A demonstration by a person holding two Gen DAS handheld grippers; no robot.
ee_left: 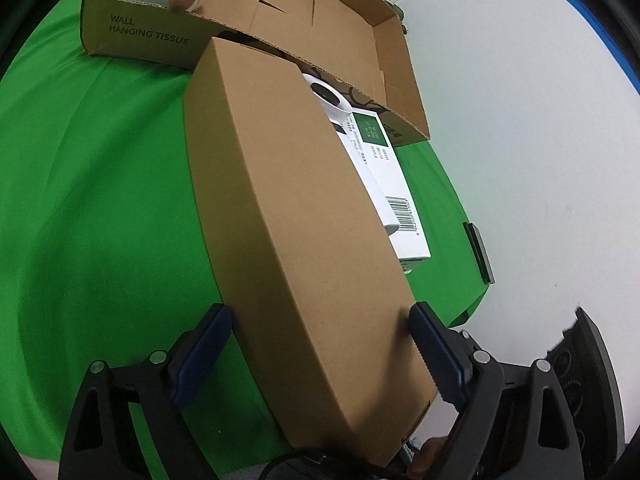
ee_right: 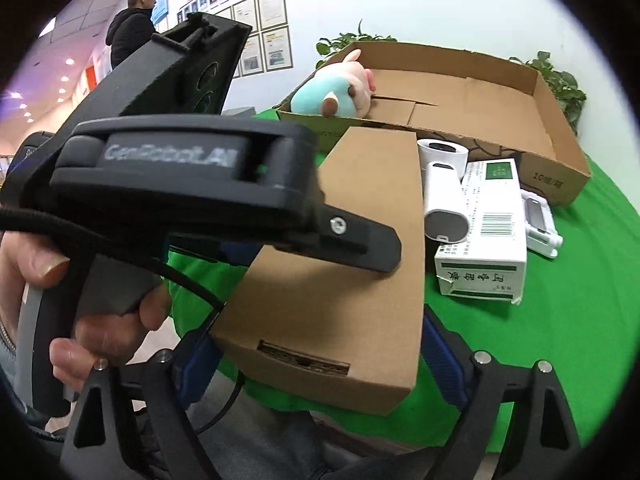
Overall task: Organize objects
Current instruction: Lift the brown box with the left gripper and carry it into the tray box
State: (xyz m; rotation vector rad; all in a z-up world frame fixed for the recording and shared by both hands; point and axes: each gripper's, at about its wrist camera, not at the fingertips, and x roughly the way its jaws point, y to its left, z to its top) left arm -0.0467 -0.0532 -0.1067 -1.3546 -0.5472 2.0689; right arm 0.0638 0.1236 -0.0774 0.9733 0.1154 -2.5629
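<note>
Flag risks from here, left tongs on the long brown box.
1. The left tongs grip the long brown box at its near end only; it could pivot or sag.
2. The white cylinder and white-green carton lie right beside it; a swing could knock them.
3. The open cardboard tray already holds a plush toy, and its front wall could catch the box.

left gripper [ee_left: 320,344]: jaws clamped on load | right gripper [ee_right: 316,364]: jaws spread, nothing gripped
</note>
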